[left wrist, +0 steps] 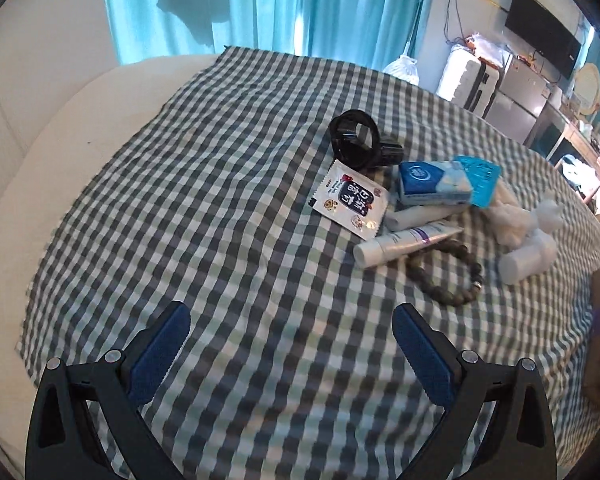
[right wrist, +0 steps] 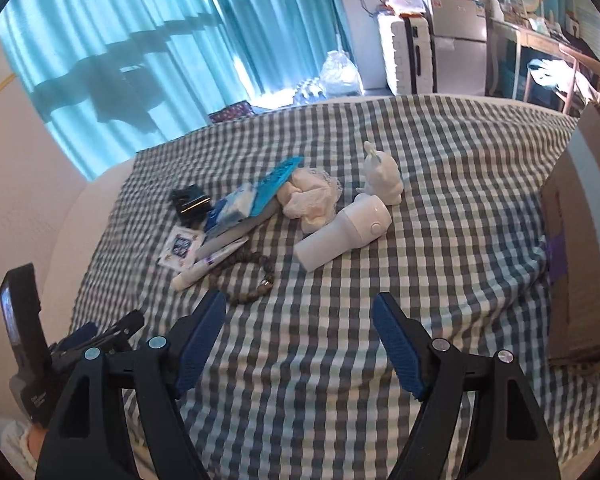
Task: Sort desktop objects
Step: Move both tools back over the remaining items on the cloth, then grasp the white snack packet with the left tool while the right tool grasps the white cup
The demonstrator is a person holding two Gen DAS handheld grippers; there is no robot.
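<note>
Checked cloth [left wrist: 180, 200] over the table, clutter heaped mid-surface. Left gripper [left wrist: 290, 344] spread wide, nothing in it; right gripper [right wrist: 300, 330] likewise gaping and empty. Left to right: black clip [left wrist: 354, 140], snack sachet [left wrist: 350, 204], tissue pack [left wrist: 434, 184], tube [left wrist: 404, 242], bead bracelet [right wrist: 246, 280] nearest the right gripper's left pad, white device [right wrist: 344, 232] lying diagonal ahead. Cardboard box [right wrist: 572, 248] far right. Approach looks unobstructed.

On the checked cloth [left wrist: 220, 200], toward its far right corner, lie clustered a black clip [left wrist: 356, 138], a flat snack sachet [left wrist: 350, 200], a blue tissue pack [left wrist: 434, 182], a white tube [left wrist: 404, 242], a bead bracelet [left wrist: 446, 270], crumpled gauze [right wrist: 312, 200], a white toppled handheld device [right wrist: 344, 230] and an upright white figurine [right wrist: 382, 178].
</note>
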